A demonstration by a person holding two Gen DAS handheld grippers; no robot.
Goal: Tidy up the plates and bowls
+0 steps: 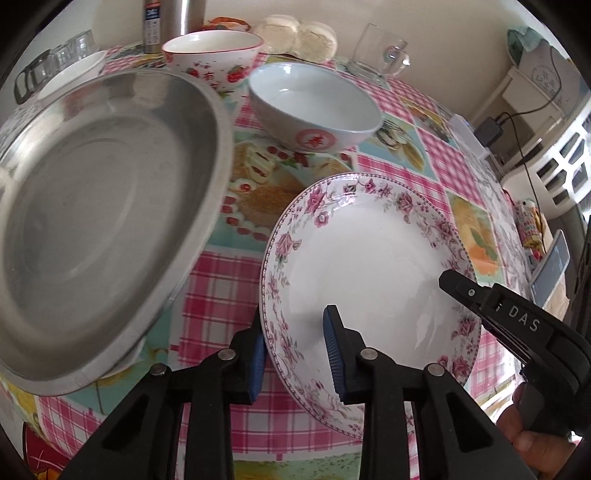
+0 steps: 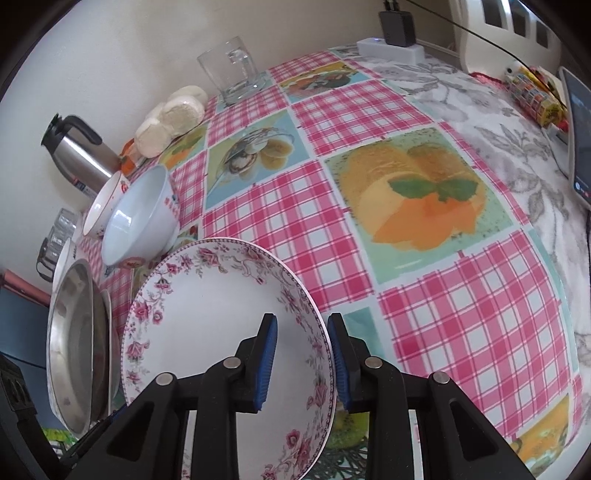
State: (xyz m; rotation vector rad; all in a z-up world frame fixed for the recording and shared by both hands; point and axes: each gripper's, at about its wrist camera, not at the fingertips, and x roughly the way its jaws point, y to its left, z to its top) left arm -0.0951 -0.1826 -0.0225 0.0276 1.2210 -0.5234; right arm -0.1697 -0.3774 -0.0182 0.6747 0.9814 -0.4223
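A white plate with a pink floral rim (image 1: 369, 258) (image 2: 221, 295) is held tilted over the checked tablecloth by both grippers. My left gripper (image 1: 294, 319) straddles its left rim, blue pads pressing on either side. My right gripper (image 2: 303, 321) is shut on the opposite rim, and it shows as a black finger (image 1: 461, 290) on the plate's right edge. A large steel basin (image 1: 103, 221) (image 2: 77, 350) lies to the left. Behind the plate stand a pale blue bowl (image 1: 314, 107) (image 2: 140, 218) and a strawberry-patterned bowl (image 1: 212, 51) (image 2: 105, 206).
Along the back wall stand a steel flask (image 1: 170, 22), white buns (image 1: 295, 33) and a glass mug (image 1: 373, 51) (image 2: 236, 74). A small white dish (image 1: 74, 70) sits at the far left. A phone (image 1: 550, 269) and a power strip (image 2: 391, 48) lie at the right.
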